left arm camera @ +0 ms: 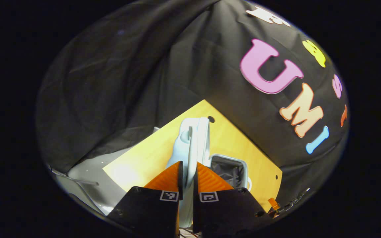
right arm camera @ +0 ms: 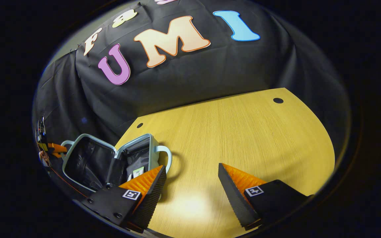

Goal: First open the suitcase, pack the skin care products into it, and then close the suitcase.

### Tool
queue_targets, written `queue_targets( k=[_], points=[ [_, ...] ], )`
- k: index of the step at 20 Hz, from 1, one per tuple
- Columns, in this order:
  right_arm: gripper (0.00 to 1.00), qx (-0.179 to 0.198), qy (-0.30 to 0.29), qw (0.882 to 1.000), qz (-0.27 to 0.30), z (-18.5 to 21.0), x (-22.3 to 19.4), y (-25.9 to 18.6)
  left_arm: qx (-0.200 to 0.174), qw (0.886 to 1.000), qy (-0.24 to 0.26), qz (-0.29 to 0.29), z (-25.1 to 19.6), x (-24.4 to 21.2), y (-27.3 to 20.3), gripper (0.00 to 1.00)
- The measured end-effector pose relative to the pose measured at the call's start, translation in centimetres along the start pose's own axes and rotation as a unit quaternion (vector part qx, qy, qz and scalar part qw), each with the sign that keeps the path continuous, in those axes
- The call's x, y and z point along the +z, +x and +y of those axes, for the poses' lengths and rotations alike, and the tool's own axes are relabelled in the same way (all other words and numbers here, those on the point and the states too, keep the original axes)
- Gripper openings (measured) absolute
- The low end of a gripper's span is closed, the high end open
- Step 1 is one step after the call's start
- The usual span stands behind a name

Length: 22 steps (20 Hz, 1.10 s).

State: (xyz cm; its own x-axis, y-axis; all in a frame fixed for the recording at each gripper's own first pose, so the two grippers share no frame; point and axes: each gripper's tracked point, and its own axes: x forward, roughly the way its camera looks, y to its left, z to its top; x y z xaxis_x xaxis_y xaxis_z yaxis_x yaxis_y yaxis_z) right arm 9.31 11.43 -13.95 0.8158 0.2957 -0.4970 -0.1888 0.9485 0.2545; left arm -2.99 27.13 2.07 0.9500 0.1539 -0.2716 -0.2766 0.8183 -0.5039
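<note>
Suitcase [right arm camera: 111, 160] lies open beside the spread right claw [right arm camera: 190, 181]; left claw [left arm camera: 188, 175] pinches its raised lid [left arm camera: 193, 142].

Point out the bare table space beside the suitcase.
Free: the table right of the suitcase, out to its far edge and around the right gripper. Crowded: the left side, where the left gripper pinches the lid.

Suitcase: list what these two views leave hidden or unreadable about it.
- Left gripper view: the left tongs clamp the suitcase lid, seen edge-on; its inner face is hidden.
- Right gripper view: the suitcase bottom is cut by a right tongs finger; the dark lining hides the contents.
- The small label is too small.
</note>
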Motion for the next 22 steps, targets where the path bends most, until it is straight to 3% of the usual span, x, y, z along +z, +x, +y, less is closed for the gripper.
queue_targets(
  k=[6, 13, 17, 22],
  points=[
    [0.98, 0.003, -0.010, 1.000, -0.011, -2.7, 2.2, -0.4, -0.064, 0.996, 0.067, 0.015, -11.5, -2.5, 0.6, 0.09],
    [0.98, -0.017, 0.006, 0.999, -0.034, -5.9, 3.3, -1.7, -0.148, 0.973, 0.138, 0.115, -24.1, -10.8, 6.3, 0.10],
    [0.98, -0.028, 0.009, 0.998, -0.048, -7.1, 4.1, -3.0, -0.143, 0.957, 0.175, 0.183, -26.6, -16.6, 11.8, 0.10],
    [0.98, -0.041, 0.006, 0.997, -0.063, -8.9, 5.0, -4.3, -0.106, 0.940, 0.215, 0.241, -25.8, -22.2, 16.8, 0.10]
  ],
)
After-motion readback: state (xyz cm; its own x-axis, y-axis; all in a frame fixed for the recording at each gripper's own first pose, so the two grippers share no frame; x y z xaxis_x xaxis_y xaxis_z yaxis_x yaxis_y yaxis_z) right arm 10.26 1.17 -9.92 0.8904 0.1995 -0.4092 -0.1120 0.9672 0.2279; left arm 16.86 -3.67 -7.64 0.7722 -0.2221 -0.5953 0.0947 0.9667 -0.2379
